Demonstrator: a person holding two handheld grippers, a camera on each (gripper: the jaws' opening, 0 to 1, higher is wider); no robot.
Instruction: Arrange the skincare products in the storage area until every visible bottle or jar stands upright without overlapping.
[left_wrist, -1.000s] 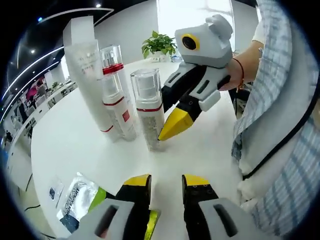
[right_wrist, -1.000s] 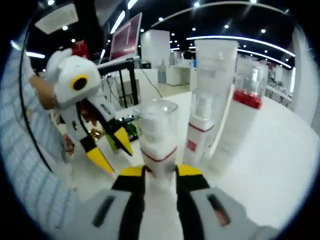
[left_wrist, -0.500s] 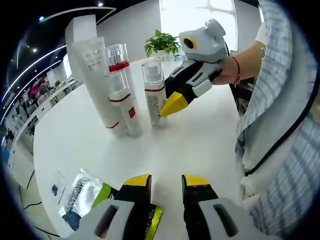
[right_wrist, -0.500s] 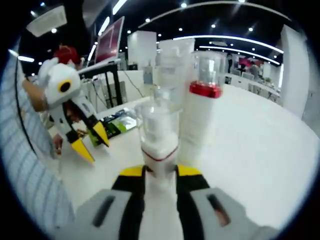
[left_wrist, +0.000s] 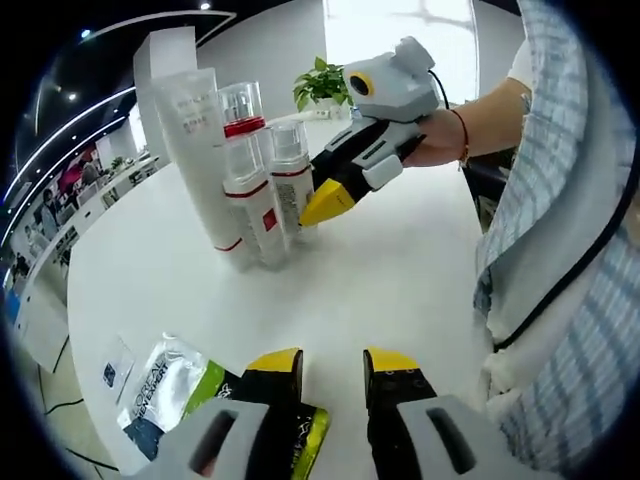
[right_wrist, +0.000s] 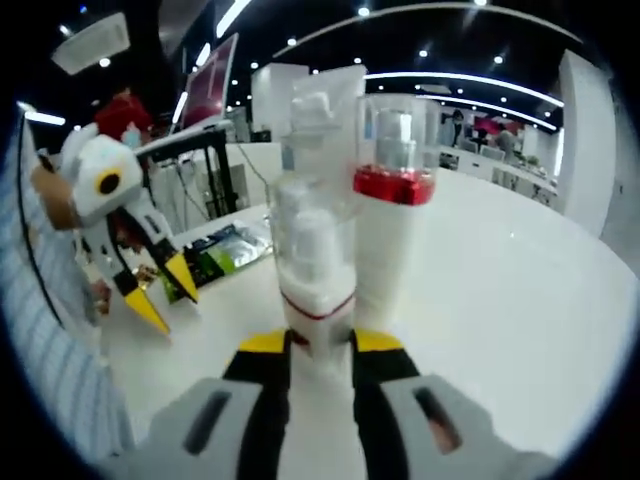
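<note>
Clear-capped pump bottle (right_wrist: 318, 275) upright, cap up, right gripper (right_wrist: 320, 345) fingers clamping it, left gripper (left_wrist: 332, 375) fingers apart, empty.

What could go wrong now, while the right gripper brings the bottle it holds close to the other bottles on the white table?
1. The right gripper holds the clear-capped bottle right beside the red-banded bottle and the tall tube; a small push might topple them.
2. The grouping looks tight, so bottles may end up touching or hiding one another.
3. The sachet near the left gripper lies close to the table edge and might slip off.
</note>
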